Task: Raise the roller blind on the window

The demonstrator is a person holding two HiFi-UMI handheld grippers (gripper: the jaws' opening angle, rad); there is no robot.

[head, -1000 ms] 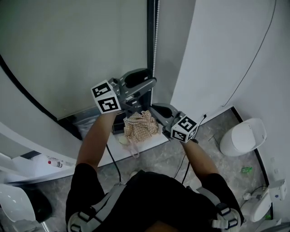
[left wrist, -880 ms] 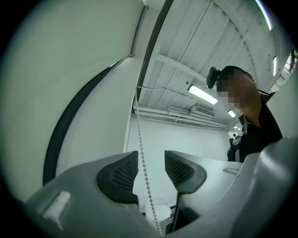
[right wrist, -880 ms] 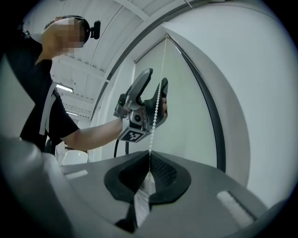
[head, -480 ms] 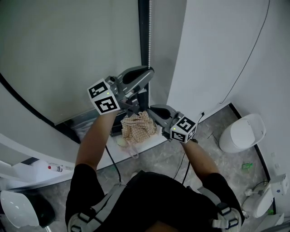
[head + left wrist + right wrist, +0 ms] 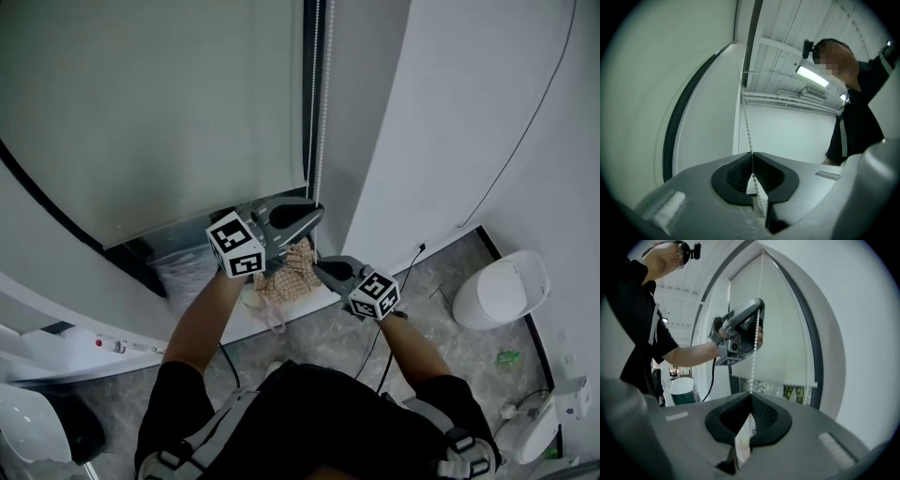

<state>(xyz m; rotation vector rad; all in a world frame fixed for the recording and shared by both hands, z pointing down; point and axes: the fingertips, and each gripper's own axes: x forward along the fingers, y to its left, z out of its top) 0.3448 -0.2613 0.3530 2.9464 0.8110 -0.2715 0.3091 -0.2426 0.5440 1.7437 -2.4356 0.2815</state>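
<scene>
Window blind (image 5: 159, 112) | left gripper (image 5: 752, 155) closing on bead chain (image 5: 746, 122) | right gripper (image 5: 751, 397) clamps it below

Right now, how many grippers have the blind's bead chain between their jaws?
2. The left gripper is higher up, its jaws closing on the bead chain. The right gripper is just below it, jaws shut on the same chain. None hidden.

White sill (image 5: 305, 302), checked cloth (image 5: 292, 267) on it, grey floor (image 5: 441, 305), white bin (image 5: 497, 289)

One roller blind (image 5: 169, 112), one bead chain (image 5: 753, 357), one checked cloth (image 5: 295, 272)
</scene>
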